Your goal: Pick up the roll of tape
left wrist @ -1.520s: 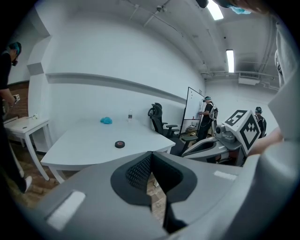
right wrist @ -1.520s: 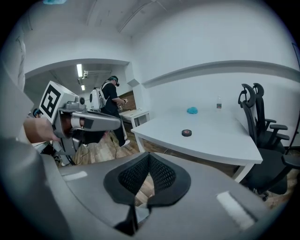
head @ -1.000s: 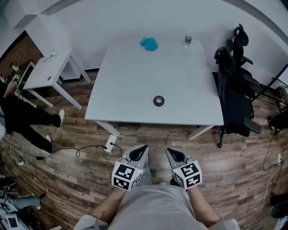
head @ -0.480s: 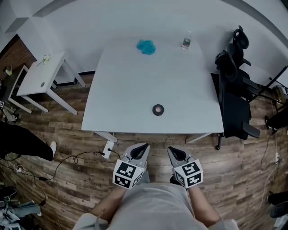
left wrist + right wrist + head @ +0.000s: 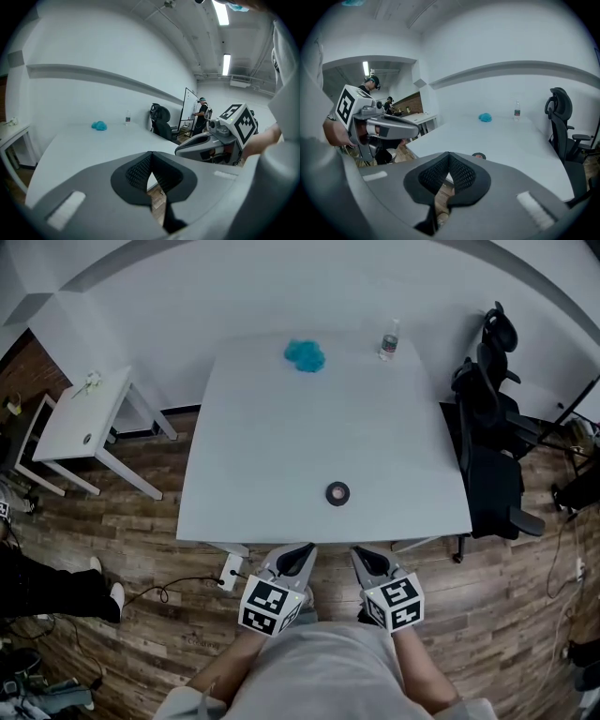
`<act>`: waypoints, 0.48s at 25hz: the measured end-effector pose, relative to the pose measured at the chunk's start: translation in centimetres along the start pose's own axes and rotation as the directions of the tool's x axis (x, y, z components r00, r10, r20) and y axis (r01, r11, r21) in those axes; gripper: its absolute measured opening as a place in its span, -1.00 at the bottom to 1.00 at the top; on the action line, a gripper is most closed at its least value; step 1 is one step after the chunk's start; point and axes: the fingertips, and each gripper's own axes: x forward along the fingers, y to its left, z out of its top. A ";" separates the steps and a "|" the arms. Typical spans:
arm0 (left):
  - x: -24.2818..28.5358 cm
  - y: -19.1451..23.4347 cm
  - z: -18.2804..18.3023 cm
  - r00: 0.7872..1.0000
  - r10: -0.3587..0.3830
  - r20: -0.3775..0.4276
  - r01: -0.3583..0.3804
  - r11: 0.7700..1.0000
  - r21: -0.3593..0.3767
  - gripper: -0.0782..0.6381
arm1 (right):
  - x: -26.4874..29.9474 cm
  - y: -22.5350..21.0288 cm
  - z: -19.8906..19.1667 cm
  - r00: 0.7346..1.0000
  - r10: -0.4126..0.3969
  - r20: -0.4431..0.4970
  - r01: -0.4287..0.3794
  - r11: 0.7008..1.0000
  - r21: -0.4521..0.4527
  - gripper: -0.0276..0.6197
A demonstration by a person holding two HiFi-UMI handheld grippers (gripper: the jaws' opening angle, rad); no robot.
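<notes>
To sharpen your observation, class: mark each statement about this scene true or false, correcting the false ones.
1. The roll of tape lies on the white table near its front edge. True.
2. The right gripper is closed on the tape. False: its jaws are together, empty; the tape lies ahead.
3. A water bottle stands at the table's far edge. True.
4. The blue thing touches the tape. False: it lies at the far edge.
5. The left gripper is open. False: its jaws are together, holding nothing.
</notes>
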 end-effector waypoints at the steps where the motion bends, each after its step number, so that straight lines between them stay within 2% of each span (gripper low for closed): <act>1: 0.2 0.5 0.1 1.000 -0.005 0.000 0.005 1.000 0.003 -0.73 | 0.5 -0.1 0.4 1.000 -0.003 0.003 0.003 1.000 0.000 -0.90; 12: 1.8 4.9 1.6 1.000 -0.021 0.012 0.021 1.000 -0.001 -0.73 | 4.0 -0.6 3.4 1.000 -0.019 0.008 0.019 1.000 -0.024 -0.90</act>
